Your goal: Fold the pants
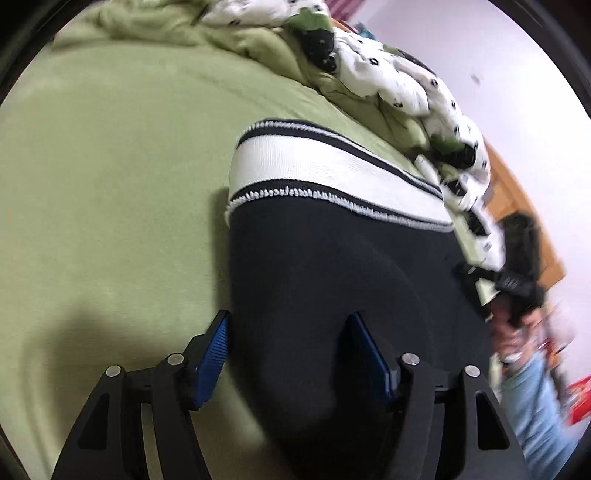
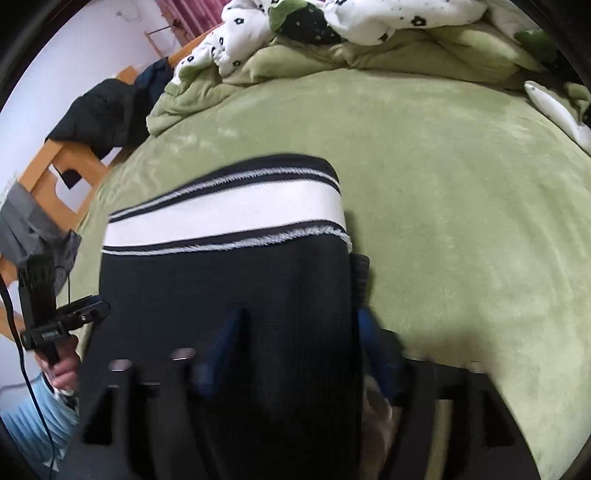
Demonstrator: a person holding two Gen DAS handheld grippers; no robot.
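So the whole thing sits on a bed with a fuzzy green blanket [image 2: 461, 206], and a rumpled white duvet with little black flowers [image 2: 388, 18] is bunched up along the far side with more green bedding. Behind it there's a plain pale wall [image 1: 443, 48], a light wooden frame [image 2: 55, 170] with dark clothes [image 2: 107, 110] draped on it, and a bit of pinkish curtain [image 2: 192, 14] at the top.

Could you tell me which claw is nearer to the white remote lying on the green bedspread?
Right. The right claw straddles the pants' right edge, on the side where the remote lies far off. The left claw straddles their left edge, farther away.
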